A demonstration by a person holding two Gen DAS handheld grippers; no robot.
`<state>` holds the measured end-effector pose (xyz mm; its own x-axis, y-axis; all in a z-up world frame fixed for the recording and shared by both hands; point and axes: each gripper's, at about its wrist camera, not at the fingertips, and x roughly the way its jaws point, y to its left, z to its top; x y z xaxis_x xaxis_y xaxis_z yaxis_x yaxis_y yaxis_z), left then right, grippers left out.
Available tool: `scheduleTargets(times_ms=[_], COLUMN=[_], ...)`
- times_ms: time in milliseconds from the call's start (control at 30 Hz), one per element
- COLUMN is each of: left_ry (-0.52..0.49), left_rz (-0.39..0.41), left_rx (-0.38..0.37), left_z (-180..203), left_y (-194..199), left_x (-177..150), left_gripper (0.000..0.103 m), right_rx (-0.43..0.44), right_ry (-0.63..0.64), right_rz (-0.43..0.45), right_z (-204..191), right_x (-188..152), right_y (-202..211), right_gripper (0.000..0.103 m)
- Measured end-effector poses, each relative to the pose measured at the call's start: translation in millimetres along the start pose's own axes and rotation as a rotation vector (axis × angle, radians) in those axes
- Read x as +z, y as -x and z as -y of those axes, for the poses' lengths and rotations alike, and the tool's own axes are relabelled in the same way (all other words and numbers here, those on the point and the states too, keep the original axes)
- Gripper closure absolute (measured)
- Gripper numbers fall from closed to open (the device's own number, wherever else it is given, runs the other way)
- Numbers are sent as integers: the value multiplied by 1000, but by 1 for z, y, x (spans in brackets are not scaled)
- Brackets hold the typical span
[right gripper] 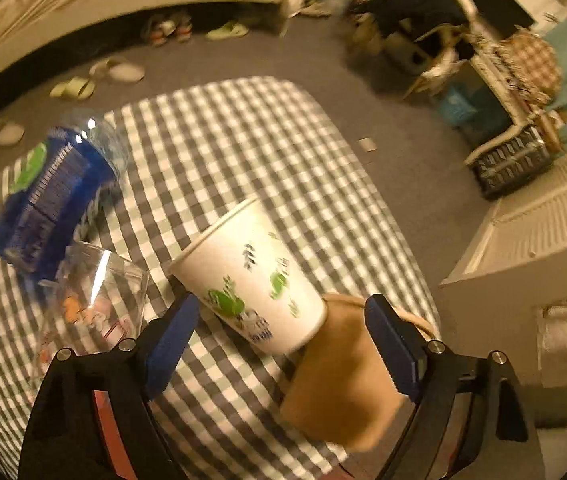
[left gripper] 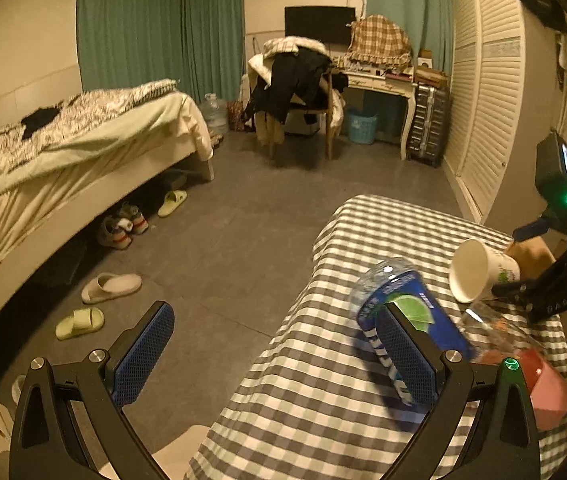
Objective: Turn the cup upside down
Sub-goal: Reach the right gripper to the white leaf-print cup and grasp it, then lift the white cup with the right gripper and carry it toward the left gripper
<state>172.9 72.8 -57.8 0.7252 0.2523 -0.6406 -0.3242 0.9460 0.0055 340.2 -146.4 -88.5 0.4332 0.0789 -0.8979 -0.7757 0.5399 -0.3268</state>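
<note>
The paper cup (right gripper: 249, 276) is seen tipped sideways above the checked tablecloth (right gripper: 243, 140), beside the bottle (right gripper: 55, 188). Light and easily crushed, it should be gripped gently mid-wall. The right gripper (right gripper: 279, 344) and left gripper (left gripper: 279, 354) are held with jaws apart.

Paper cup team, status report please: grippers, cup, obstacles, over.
Left gripper open, empty, beside the blue-label bottle. Right gripper open around the paper cup, tilted sideways in mid-air. Clear glass and brown cup close by.

Bottle (right gripper: 55, 188) and clear glass (right gripper: 95, 292) crowd the cup's (right gripper: 249, 276) left – checked cloth (right gripper: 243, 140) beyond lies bare
</note>
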Motion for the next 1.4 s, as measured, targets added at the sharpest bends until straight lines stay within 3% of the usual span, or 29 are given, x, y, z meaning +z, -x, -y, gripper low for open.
scheduleTargets(times_ms=[167,300,367,433,567,700,800,900,1033,1133,1200,1400], left_ry=[6,-1,1,2,-2,1,10,27,33,43,44,17], left_rz=[-19,-22,-21,-23,-9,37,74,109,140,143,159,194], left_rx=[-1,-6,-9,-11,-23,-49,-77,-115,-154,-191,-177,-187], left_z=[-6,-5,-5,-5,-5,-9,-17,-29,-44,-58,-62,-67], left_y=[-14,-16,-16,-15,-2,28,55,81,108,121,130,149], left_x=[0,1,1,1,0,-1,-3,-9,-21,-33,-42,-59], left_gripper=[0,0,0,0,0,0,0,0,0,0,0,0], right_rx=[105,113,115,122,119,74,44,69,90,106,109,291], right_ry=[30,31,11,-13,-77,-167,-220,-314,-403,-501,-564,-896], right_rz=[-31,-58,-76,-73,-17,12,30,51,37,8,-10,-22], right_z=[-6,-6,-2,2,8,4,-10,-31,-76,-119,-140,-188], right_x=[16,29,35,38,42,37,24,0,-38,-75,-90,-134], right_y=[-26,-44,-53,-56,-32,26,78,122,152,155,148,110], right_gripper=[18,19,27,29,30,32,32,32,32,32,32,32])
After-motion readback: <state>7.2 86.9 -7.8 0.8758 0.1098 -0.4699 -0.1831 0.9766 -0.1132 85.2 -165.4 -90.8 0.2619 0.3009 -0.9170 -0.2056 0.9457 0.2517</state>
